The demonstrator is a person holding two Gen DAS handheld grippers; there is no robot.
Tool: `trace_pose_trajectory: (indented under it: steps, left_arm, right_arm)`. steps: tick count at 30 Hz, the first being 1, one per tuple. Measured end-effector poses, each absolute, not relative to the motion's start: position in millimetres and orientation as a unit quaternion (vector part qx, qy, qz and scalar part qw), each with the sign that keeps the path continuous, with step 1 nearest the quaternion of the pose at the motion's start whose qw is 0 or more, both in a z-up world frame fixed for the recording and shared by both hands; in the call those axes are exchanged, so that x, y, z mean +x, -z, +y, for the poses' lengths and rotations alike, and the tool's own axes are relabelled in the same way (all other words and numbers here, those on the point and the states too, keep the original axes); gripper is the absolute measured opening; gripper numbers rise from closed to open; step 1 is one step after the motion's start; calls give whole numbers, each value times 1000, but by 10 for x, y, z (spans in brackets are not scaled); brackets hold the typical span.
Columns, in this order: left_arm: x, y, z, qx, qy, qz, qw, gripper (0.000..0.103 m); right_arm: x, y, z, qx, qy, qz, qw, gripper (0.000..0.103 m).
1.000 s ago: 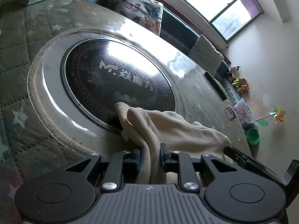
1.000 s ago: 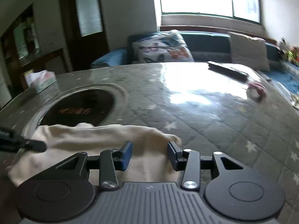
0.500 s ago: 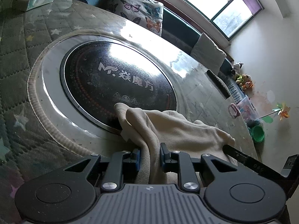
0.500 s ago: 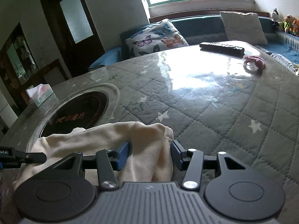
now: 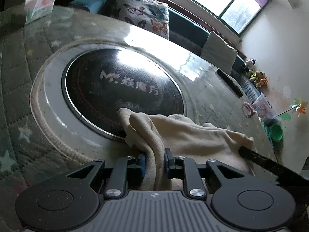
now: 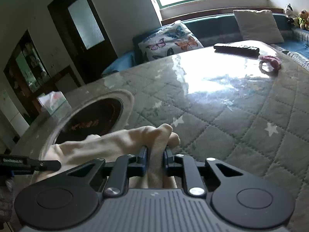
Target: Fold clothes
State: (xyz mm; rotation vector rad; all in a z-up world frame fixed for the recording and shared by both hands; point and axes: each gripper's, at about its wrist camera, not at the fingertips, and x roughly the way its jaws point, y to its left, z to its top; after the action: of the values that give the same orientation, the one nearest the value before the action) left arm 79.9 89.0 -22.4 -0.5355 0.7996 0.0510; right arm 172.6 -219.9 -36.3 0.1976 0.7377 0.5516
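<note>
**Cream garment pinched at both ends, lifted off the worktop**

The cream garment (image 5: 185, 135) hangs bunched between the two tools above the near edge of the quilted worktop (image 6: 222, 119), its left end draped over the rim of the round black cooktop (image 5: 115, 85) set into the surface. The left tool (image 5: 154, 161) is clamped narrow on a thick gathered ridge of cloth; the right tool (image 6: 155, 159) is likewise closed tight on a bunched end, with a knot of fabric poking out past its tips.

As a judgement: both grips hold wads, not clean edges, so a tidy fold will depend on drawing the tools apart until the cloth between them runs taut and flat, then lowering it evenly so no crease is trapped underneath. Whether this is a spreading-out or the carrying-over of a fold, the pictures do not settle.

Round about, from left to right: a tissue box (image 5: 38, 5) at the far left corner of the worktop, the cooktop, a butterfly cushion (image 5: 146, 17) on the bench behind, a remote control (image 6: 236, 48) and a pink hair tie (image 6: 270, 62) on the far right. The last two lie well apart from the garment. The cooktop's raised ring is the nearest nuisance: cloth laid across it would not lie flat, so the open quilted area to the right looks the better place.
</note>
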Motion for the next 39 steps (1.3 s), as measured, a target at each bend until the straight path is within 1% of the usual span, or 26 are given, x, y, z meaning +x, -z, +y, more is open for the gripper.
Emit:
trace_pose_trajectory:
  steps: [10, 24, 31, 39]
  left_arm:
    - [1109, -144, 505, -194, 15, 363, 911, 17]
    - [1989, -278, -171, -136, 67, 365, 919, 17]
    - [2312, -240, -427, -106, 76, 372, 919, 17]
    - [2562, -57, -618, -78, 77, 392, 913, 17]
  right_arm:
    - [1646, 70, -2498, 105, -252, 309, 911, 13]
    - [1926, -288, -3067, 96, -175, 266, 943, 13]
    - [2103, -239, -3250, 99, -146, 271, 946, 13]
    - [2268, -66, -3399, 107, -122, 288, 944, 13]
